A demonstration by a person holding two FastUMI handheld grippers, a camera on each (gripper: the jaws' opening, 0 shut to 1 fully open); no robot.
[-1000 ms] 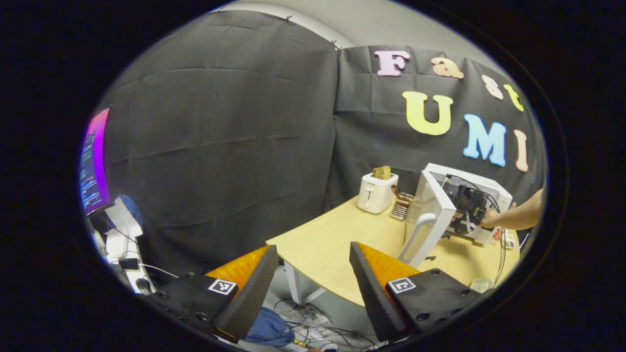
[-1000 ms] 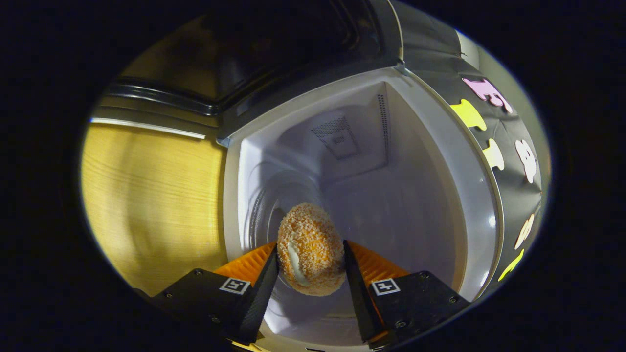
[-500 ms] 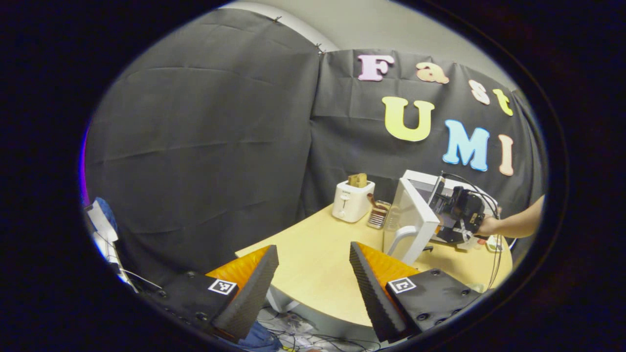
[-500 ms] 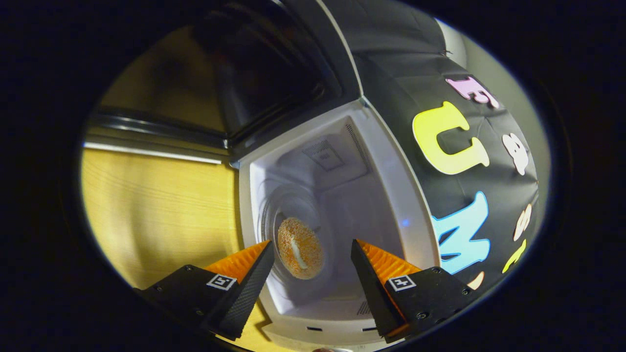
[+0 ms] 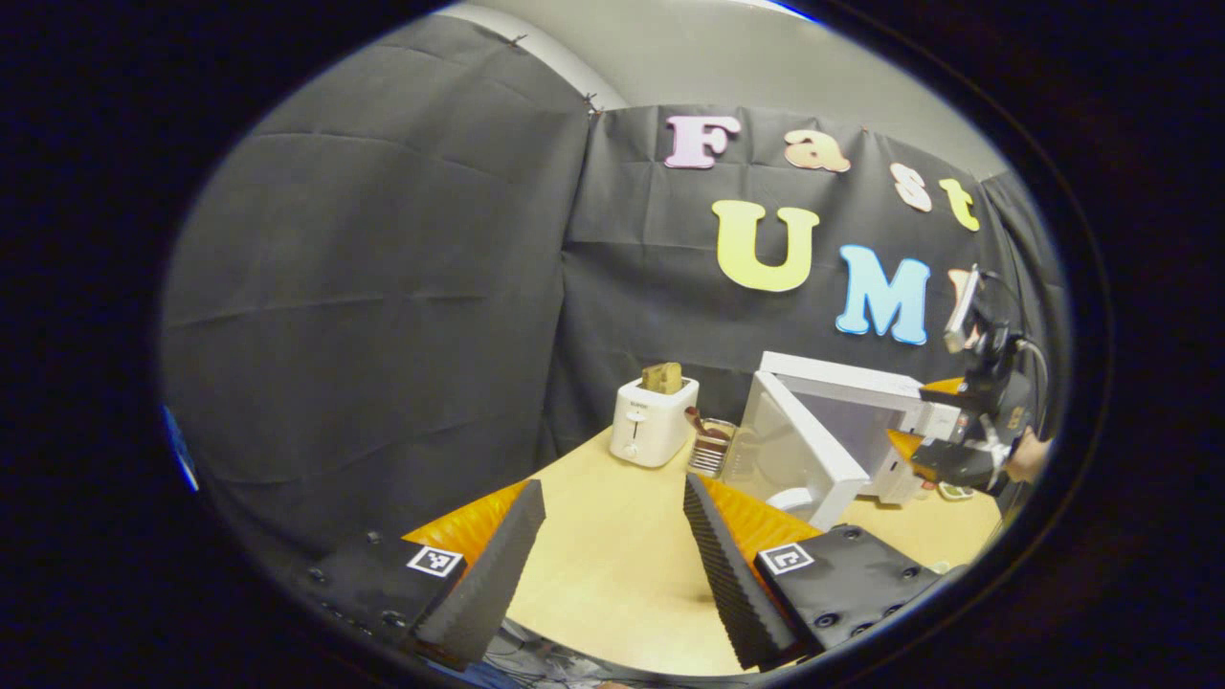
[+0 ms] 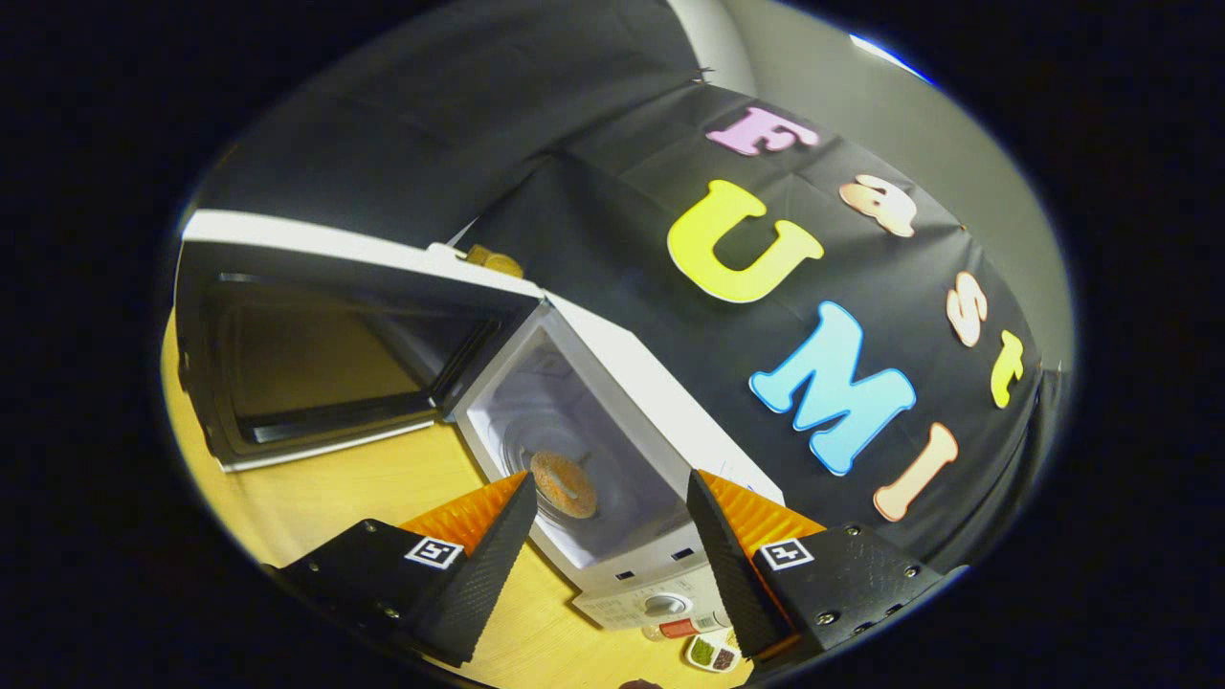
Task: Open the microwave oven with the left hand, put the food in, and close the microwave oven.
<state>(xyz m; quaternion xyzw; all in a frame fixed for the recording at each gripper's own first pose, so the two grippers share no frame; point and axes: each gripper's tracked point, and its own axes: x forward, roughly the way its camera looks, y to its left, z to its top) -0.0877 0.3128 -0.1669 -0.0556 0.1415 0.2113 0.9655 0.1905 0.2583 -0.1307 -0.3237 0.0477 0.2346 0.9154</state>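
The tabletop (image 5: 622, 536) carries the white microwave oven (image 6: 612, 383), and its door (image 6: 316, 354) stands wide open. Beside it are a toaster (image 5: 654, 421) and a small rack (image 5: 708, 448). The food (image 6: 563, 484), a crumbed round piece, lies inside the oven on the turntable. The right tool (image 6: 608, 536) is open and empty, outside the cavity. The left tool (image 5: 612, 545) is also open and empty, well apart from the door. If the left tool pushes the door too hard, the oven may slide on the tabletop.
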